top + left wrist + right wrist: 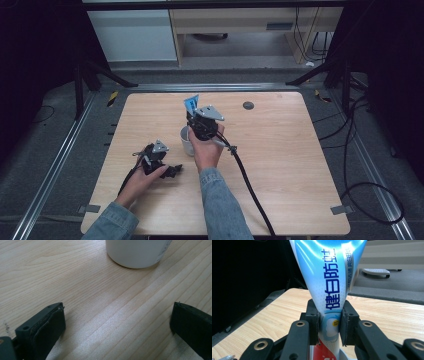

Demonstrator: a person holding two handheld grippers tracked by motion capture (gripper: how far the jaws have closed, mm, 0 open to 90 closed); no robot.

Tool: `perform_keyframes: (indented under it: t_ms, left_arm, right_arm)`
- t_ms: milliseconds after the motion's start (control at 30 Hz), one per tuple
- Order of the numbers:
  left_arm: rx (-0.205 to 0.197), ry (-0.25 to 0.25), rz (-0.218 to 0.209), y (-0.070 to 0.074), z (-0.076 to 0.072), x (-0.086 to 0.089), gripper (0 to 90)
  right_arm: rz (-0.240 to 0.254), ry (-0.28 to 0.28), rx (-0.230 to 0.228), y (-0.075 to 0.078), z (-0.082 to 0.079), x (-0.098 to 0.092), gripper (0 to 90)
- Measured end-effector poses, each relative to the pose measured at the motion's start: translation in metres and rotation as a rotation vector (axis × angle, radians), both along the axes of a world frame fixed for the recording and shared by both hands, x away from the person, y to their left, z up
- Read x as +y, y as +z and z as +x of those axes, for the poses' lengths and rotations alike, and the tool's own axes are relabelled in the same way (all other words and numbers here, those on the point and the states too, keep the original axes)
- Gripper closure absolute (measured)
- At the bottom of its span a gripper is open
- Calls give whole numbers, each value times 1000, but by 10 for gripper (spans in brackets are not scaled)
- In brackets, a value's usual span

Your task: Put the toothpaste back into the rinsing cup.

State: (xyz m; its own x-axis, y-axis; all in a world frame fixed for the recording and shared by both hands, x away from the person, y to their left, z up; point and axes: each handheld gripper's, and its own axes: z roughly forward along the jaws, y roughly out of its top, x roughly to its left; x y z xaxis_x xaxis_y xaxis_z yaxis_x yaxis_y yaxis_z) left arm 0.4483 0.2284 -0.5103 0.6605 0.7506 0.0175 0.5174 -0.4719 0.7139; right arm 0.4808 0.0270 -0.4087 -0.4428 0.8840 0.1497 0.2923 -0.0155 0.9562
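My right gripper [329, 325] is shut on a blue and white toothpaste tube [329, 272] with blue Chinese lettering, and its jaws pinch the tube's narrow part. In the high view this right gripper [196, 116] is held up above a white cup [187, 141] near the table's middle, with the toothpaste tube [191, 104] sticking up and away. My left gripper [172, 170] lies low on the wooden table [280, 165] to the left of the cup. Its jaws [117, 322] stand wide open over bare wood, with the white cup [137, 252] just ahead.
A small dark round disc [248, 105] sits in the tabletop at the back right. The right gripper's thick black cable [250, 187] runs across the table toward its near edge. Black frame legs and loose cables stand around the table on the grey floor.
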Motion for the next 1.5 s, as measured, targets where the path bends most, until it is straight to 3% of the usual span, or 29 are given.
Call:
perform_keyframes:
  t_ms: [1500]
  left_arm:
    - [2, -5, 5, 0, 0, 0, 0]
  right_arm:
    - [39, 2, 48, -18, -5, -4, 722]
